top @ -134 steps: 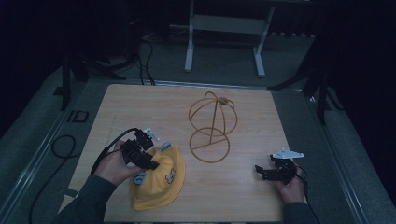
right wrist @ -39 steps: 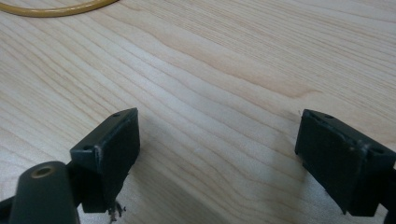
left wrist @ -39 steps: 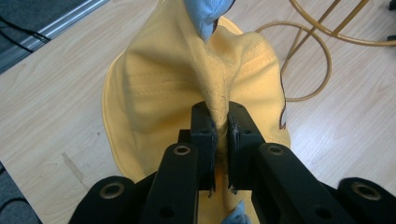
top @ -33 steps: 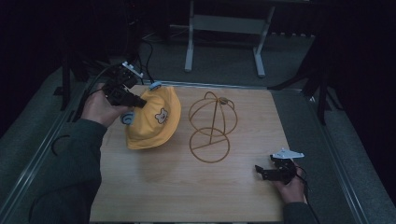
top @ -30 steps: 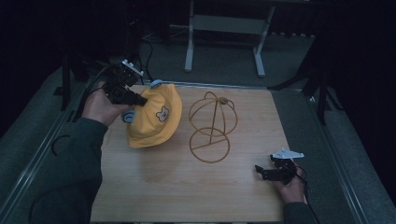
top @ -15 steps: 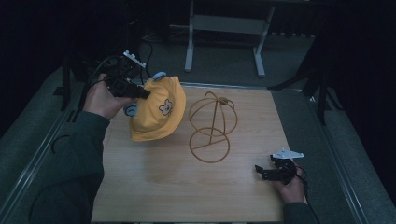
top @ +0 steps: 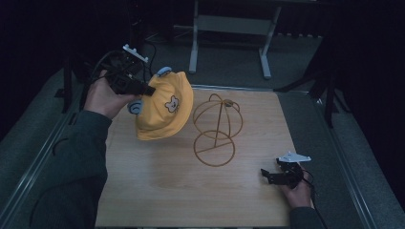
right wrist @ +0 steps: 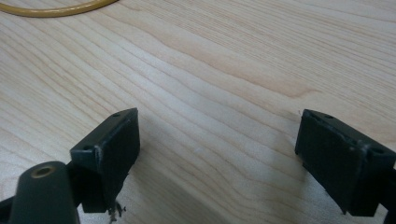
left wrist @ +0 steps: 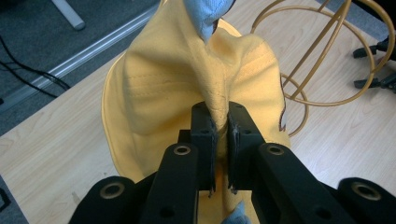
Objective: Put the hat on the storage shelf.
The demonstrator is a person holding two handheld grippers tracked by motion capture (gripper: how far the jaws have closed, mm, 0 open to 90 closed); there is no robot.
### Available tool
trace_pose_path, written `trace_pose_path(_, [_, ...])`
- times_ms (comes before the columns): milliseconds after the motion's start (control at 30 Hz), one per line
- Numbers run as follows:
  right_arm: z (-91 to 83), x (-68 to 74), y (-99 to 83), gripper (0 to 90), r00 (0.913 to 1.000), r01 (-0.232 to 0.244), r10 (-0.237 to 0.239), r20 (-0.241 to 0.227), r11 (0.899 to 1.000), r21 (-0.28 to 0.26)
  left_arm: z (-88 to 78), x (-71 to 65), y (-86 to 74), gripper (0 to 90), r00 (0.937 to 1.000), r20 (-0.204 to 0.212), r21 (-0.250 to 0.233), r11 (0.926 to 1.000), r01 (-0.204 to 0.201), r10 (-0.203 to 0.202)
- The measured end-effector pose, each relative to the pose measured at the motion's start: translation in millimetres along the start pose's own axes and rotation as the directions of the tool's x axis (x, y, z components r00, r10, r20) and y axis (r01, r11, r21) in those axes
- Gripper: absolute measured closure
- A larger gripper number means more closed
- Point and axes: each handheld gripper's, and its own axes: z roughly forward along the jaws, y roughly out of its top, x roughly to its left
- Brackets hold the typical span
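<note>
Right gripper [top: 279,175] parked low near the table's near right corner, jaws wide apart over bare wood [right wrist: 210,70], nothing between them; rim of the wire stand's base ring just ahead at the top of the right gripper view. Left gripper [left wrist: 219,140] clamped on a pinched fold of the yellow hat [left wrist: 187,88], fabric bunched between the pads, hat hanging off the jaw tips clear of the tabletop. Bear patch and blue ears visible on the hat [top: 165,112] in the high view. Beyond the jaws, to their right: wire hat stand [top: 216,129], dome empty.

Step in hand, by judgement: carry phase, hat lifted, not yet over the stand. Next move likely calls for swinging the hat across and above the dome, opening downward, then lowering before release.

Clearance: open wood around the stand; table's left edge [top: 107,148] below the left hand [top: 102,98]; dome's top knob a possible snag for the brim.
</note>
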Motion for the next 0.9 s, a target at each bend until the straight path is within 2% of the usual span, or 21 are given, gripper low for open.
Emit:
trace_pose_path(267, [0.0, -0.1, 0.0, 13.9, 1.0, 0.001, -0.001, 0.0, 1.0, 0.0, -3.4, -2.2, 3.7, 82.9, 0.9999, 0.003, -0.006, 0.9999, -0.011, 0.011])
trace_pose_path(333, [0.0, -0.1, 0.0, 13.8, 1.0, 0.001, -0.001, 0.0, 1.0, 0.0, -5.7, -1.5, 3.8, 83.0, 0.9998, 0.019, -0.018, 0.9998, -0.011, 0.011])
trace_pose_path(533, [0.1, -0.2, -0.1, 13.9, 1.0, 0.003, -0.003, 0.0, 1.0, -0.001, -10.7, -2.6, 4.1, 82.9, 0.9994, 0.027, -0.033, 0.9993, -0.02, 0.021])
trace_pose_path(733, [0.1, -0.1, -0.1, 13.9, 1.0, 0.002, -0.002, 0.0, 1.0, -0.001, -16.8, -6.9, 6.5, 83.0, 0.999, 0.028, -0.047, 0.9983, -0.033, 0.035])
trace_pose_path(900, [0.1, -0.2, -0.1, 13.9, 1.0, 0.003, -0.003, 0.0, 1.0, -0.001, -20.1, -11.7, 8.2, 82.9, 0.9978, 0.045, -0.068, 0.9967, -0.045, 0.048])
